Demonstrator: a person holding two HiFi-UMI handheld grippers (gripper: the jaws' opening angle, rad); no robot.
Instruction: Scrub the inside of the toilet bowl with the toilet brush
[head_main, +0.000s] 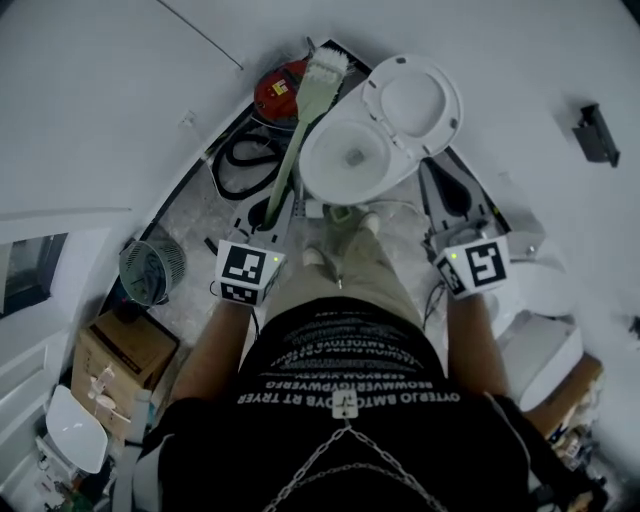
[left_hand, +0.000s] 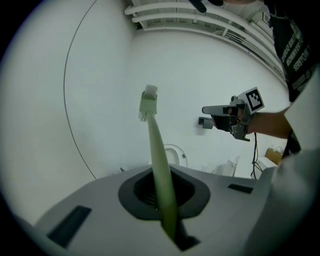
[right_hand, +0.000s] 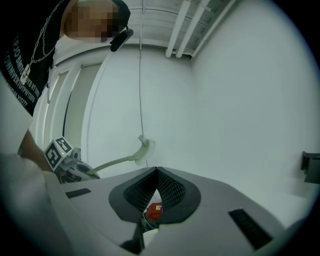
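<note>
- Toilet brush (head_main: 296, 135): pale green, handle clamped in the left gripper (left_hand: 165, 205). Bristle head is raised beyond the bowl's left rim, not inside.
- Toilet bowl (head_main: 318, 178): seat and lid up.
- Right gripper (right_hand: 156, 175): jaws together, empty, well apart from the brush.
- Judgement: scrubbing not begun. The next move is to tip the head down into the bowl.

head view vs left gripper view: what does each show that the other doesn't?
Head view only: the inside of the toilet bowl seen from above with the lid up, plus a fan and a cardboard box on the floor.
Left gripper view only: the left gripper with its jaws shut on the toilet brush handle, and ceiling pipes.
Both: the brush, its bristles up in the air outside the bowl, and the right gripper.
</note>
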